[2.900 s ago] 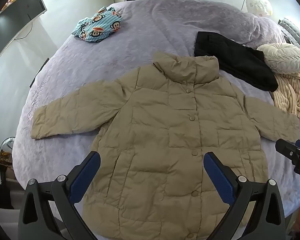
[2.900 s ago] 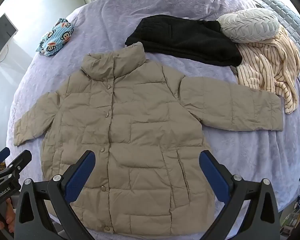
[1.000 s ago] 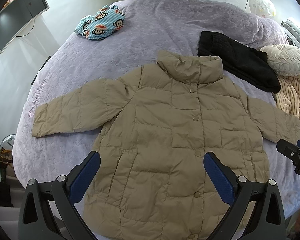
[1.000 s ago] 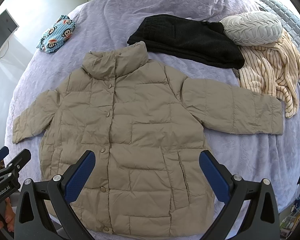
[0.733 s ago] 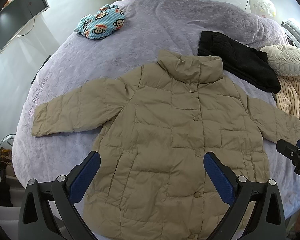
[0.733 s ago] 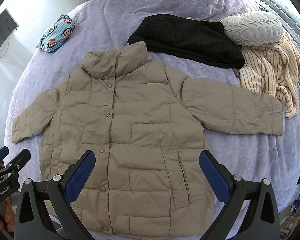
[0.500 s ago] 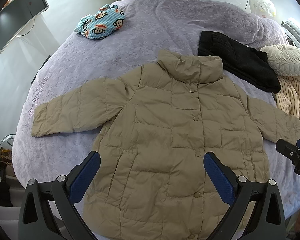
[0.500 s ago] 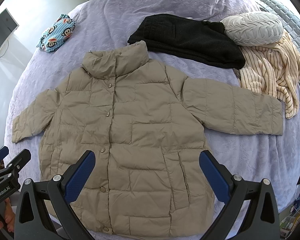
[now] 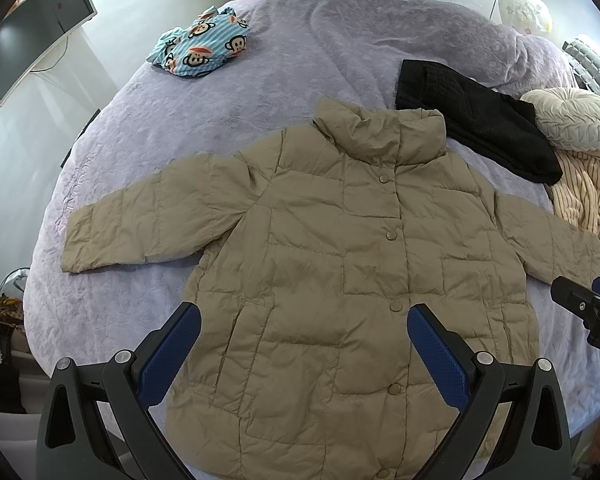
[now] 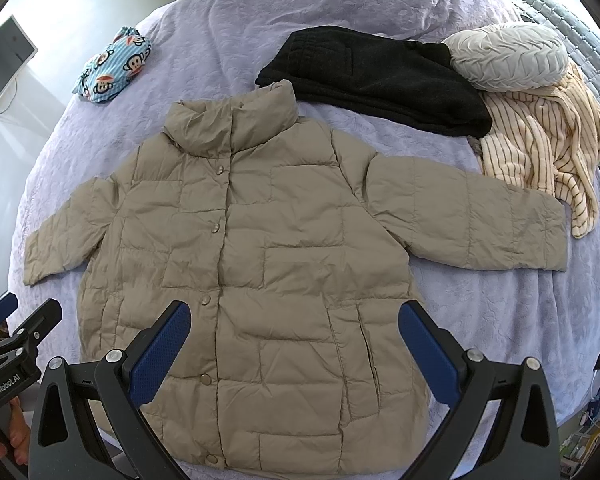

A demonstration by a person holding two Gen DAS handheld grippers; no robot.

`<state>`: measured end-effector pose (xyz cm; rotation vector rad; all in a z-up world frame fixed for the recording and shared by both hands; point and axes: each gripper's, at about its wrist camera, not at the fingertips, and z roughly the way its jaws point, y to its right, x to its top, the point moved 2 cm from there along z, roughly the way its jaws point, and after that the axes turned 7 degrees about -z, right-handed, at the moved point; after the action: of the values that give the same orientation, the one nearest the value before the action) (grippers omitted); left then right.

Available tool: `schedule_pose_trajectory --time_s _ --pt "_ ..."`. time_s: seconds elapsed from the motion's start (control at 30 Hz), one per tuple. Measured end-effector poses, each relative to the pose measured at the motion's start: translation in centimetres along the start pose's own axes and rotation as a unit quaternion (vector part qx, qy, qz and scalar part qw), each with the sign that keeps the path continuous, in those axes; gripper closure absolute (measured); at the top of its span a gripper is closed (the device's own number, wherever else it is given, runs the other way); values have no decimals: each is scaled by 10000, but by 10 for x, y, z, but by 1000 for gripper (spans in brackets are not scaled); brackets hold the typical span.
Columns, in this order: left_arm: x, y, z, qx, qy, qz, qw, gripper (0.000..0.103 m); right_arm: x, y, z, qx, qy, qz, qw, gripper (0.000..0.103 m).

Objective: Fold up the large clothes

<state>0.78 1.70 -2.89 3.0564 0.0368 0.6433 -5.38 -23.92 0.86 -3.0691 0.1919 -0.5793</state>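
Beige quilted puffer jacket (image 9: 340, 272) is lying flat and face up on a bed (image 9: 284, 72) covered in a lavender quilt, its snaps fastened, its collar pointing toward the far side, and both sleeves spreading out to either side. The left hand-held gripper (image 9: 304, 344) is hovering above the jacket's lower front with its blue-padded fingers (image 9: 172, 356) spread wide apart, grasping nothing. The right hand-held gripper (image 10: 296, 340) is hovering the same way above the hem area, its fingers (image 10: 428, 360) also wide apart and empty. Each gripper is showing at the edge of the other's view. Beyond the collar, a folded black garment (image 10: 372, 80) is lying on the quilt, just touching the collar's edge. To its right, a round pleated cushion (image 10: 508, 56) is resting on a cream striped garment (image 10: 548, 144), which is lying near the jacket's right-hand sleeve cuff. A blue monkey-print cloth (image 9: 200, 44) is sitting well apart at the far left. A monitor (image 9: 32, 28) is standing beside the bed.
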Motion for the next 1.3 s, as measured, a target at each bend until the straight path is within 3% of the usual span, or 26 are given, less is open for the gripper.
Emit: schedule_pose_trajectory --time_s 0.23,0.53,0.73,0.77,0.9,1.0,1.1,1.3 --pt "-2 5 1 -369 -164 -131 9991 0 -3 0 3 -10 -20 -10 10000 0" --pt "-5 -3 10 -346 -444 -165 9983 0 -1 -4 12 149 -122 -44 9998 0" --pt "-7 -35 37 -795 -366 -714 9936 0 -3 -17 24 411 -113 -55 9991 0" --pt "-5 -42 44 -893 -220 -809 9925 0 -4 -21 27 647 -111 -34 9978 0" --pt "-6 -84 74 -1000 -234 -1298 9862 0 -10 -42 51 1058 -242 -48 9941 0" --pt "0 -130 106 -1177 -34 -1835 9760 0 -16 -66 74 1303 -524 -146 9900 0" --pt "4 -177 132 -1066 73 -2319 9669 0 -22 -92 94 1305 -659 -346 9887 0" --pt "5 -290 189 -1073 216 -3534 9291 0 -30 -137 129 1538 -784 -544 9835 0"
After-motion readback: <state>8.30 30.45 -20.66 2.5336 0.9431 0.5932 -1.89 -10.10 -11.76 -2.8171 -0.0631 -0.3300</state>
